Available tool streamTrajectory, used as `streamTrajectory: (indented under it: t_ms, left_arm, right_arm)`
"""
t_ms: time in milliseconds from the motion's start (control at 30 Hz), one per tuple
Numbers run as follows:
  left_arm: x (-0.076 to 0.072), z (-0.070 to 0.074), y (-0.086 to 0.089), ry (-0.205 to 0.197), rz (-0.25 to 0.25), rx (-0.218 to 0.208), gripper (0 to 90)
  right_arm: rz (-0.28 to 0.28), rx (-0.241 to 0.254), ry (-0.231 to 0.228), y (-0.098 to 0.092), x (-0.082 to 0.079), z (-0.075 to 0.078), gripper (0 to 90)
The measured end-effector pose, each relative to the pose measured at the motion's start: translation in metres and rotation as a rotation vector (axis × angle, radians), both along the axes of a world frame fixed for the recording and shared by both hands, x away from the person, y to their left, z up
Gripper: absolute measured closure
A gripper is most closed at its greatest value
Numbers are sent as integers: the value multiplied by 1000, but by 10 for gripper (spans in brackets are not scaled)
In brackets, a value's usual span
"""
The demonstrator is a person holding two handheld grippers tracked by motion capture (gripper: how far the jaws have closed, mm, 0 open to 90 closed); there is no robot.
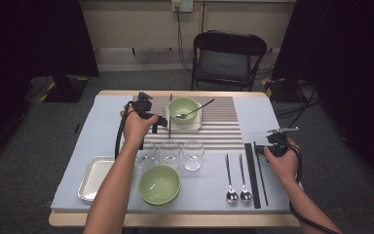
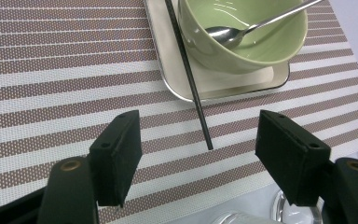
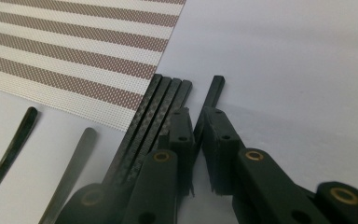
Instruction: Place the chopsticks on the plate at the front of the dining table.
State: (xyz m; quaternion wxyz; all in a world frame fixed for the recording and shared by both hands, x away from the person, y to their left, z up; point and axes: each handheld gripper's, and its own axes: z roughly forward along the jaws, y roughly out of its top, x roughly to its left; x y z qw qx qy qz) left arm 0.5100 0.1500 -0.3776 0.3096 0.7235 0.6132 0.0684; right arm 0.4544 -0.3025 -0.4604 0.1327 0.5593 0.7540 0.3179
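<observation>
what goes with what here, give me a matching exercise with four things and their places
1 lone chopstick
2 leaning spoon
3 three glasses
4 empty tray

a in the far green bowl
b table's front left
c between the jaws of the right gripper
d in a row before the striped mat

Pairs: 1-c, 2-a, 3-d, 4-b

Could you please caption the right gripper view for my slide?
Right gripper closes its jaws on a single black chopstick beside three others.

Light: bright, even overhead on the table (image 1: 268, 117); surroundings dark | Shadows: soft, short | Glare: faint sheen inside the green bowl (image 2: 242, 35) | Blur: nearest gripper parts slightly soft
</observation>
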Motion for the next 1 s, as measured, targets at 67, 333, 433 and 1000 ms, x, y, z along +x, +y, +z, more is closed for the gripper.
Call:
streamTrajectory:
  t_ms: [67, 333, 433, 1000]
  left_arm:
    - [0, 0, 0, -1, 0, 1, 315]
    - [-2, 1, -1, -2, -14, 4, 315]
    - [-3, 2, 0, -4, -19, 7, 315]
    - [-1, 0, 1, -14, -18, 2, 317]
  right_arm:
    - [-5, -6, -2, 1, -1, 0, 821]
    - [-12, -5, -11, -2, -4, -1, 828]
    - [-20, 6, -11, -4, -3, -1, 831]
    - [-17, 7, -9, 0, 5, 1, 799]
